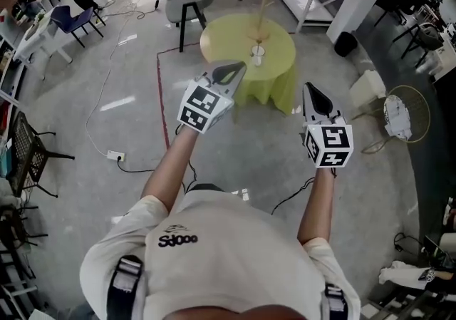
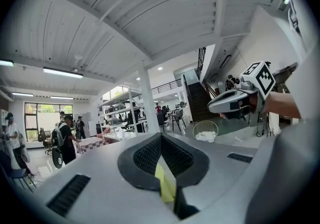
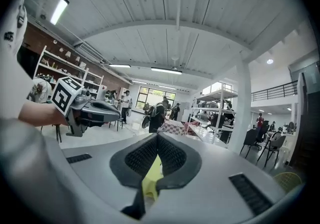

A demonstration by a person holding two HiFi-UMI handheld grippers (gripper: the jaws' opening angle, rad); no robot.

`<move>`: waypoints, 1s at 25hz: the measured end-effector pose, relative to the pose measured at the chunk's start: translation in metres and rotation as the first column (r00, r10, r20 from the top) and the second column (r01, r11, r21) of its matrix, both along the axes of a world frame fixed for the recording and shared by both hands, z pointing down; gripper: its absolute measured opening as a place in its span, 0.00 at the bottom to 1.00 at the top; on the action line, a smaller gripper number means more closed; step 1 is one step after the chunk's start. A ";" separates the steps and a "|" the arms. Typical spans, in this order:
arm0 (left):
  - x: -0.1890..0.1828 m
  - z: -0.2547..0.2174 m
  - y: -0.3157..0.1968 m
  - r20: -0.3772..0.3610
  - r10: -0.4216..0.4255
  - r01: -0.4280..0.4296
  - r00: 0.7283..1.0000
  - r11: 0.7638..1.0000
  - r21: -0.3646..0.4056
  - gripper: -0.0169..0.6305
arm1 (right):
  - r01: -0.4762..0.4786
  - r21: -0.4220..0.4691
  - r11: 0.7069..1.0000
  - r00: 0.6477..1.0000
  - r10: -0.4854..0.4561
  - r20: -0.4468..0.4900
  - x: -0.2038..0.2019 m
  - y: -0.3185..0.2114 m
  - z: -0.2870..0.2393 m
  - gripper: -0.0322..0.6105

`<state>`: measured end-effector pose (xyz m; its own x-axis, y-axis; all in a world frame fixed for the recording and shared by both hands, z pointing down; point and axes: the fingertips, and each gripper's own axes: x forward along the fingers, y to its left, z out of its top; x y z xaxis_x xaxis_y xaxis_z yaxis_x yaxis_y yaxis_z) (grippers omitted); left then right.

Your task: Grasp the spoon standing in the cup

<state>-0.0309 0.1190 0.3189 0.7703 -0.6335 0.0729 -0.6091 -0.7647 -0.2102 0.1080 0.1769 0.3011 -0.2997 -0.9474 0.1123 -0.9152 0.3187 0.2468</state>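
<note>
On round yellow-green counter (image 1: 281, 76), well ahead of you: 1 white cup (image 1: 257, 52); spoon inside too small to confirm, thin upright line above cup poss. its handle. Left hand-held gripper (image 1: 234, 69): jaws pressed together, nothing between. Right hand-held gripper (image 1: 312, 92): jaws together, empty. Both in air, well apart from cup. Handling, est.: spoon light, stiff, prob. smooth & slippery; likely leans free on rim, so shifts if nudged; cup light, may topple. Take hold on upper handle, clear of rim, pads across flat faces, lift straight up
</note>
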 end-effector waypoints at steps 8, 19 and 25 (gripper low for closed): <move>0.014 0.012 -0.002 0.024 -0.029 0.030 0.999 0.999 -0.019 0.07 | 0.057 -0.050 0.997 0.998 -0.057 -0.005 0.005 -0.008 0.021 0.08; 0.029 0.033 -0.077 0.019 -0.026 0.027 0.999 0.999 -0.039 0.07 | 0.071 -0.049 0.996 0.997 -0.070 0.029 0.017 -0.083 0.035 0.08; 0.031 0.031 -0.167 0.010 -0.009 0.009 1.000 1.000 -0.030 0.07 | 0.053 -0.022 0.998 0.998 -0.053 0.036 0.020 -0.169 0.031 0.08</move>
<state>-0.0003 -0.0477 0.3501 0.7639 -0.6377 0.0994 -0.6138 -0.7654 -0.1935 0.1284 0.0082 0.3324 -0.3536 -0.9274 0.1220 -0.9050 0.3721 0.2063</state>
